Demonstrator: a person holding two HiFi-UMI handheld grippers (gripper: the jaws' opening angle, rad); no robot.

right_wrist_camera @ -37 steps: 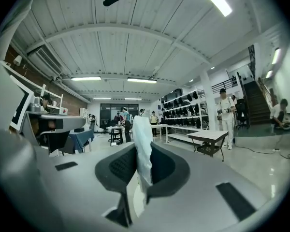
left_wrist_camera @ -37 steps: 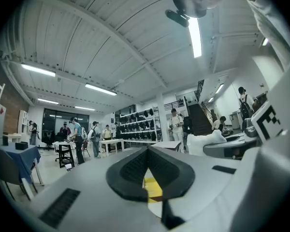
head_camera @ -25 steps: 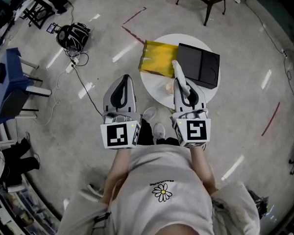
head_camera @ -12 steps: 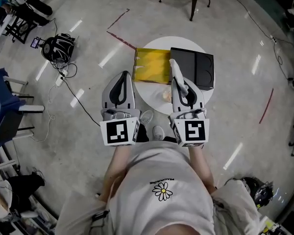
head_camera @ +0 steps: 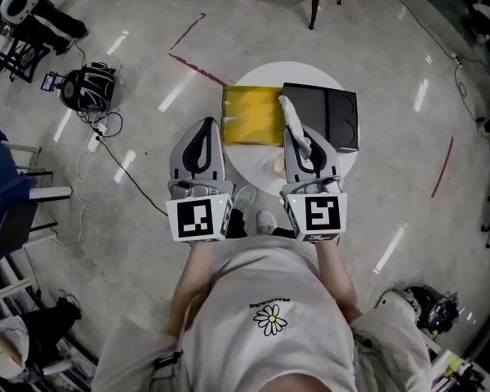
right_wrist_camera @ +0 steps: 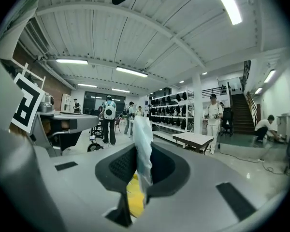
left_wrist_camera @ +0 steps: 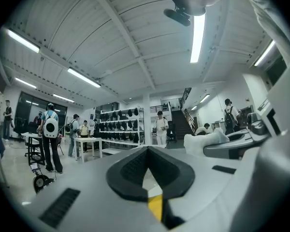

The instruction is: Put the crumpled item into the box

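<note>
The left gripper (head_camera: 202, 129) hangs just left of the round table (head_camera: 257, 168), its jaws closed on nothing. A yellow bag (head_camera: 249, 114) lies on the table's left side. The right gripper (head_camera: 298, 135) is over the table's middle, pinching the crumpled paper (head_camera: 290, 113). The black box (head_camera: 335, 121) sits on the table's right side.

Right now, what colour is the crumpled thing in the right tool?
The crumpled item is white; the right gripper view shows it best.
</note>
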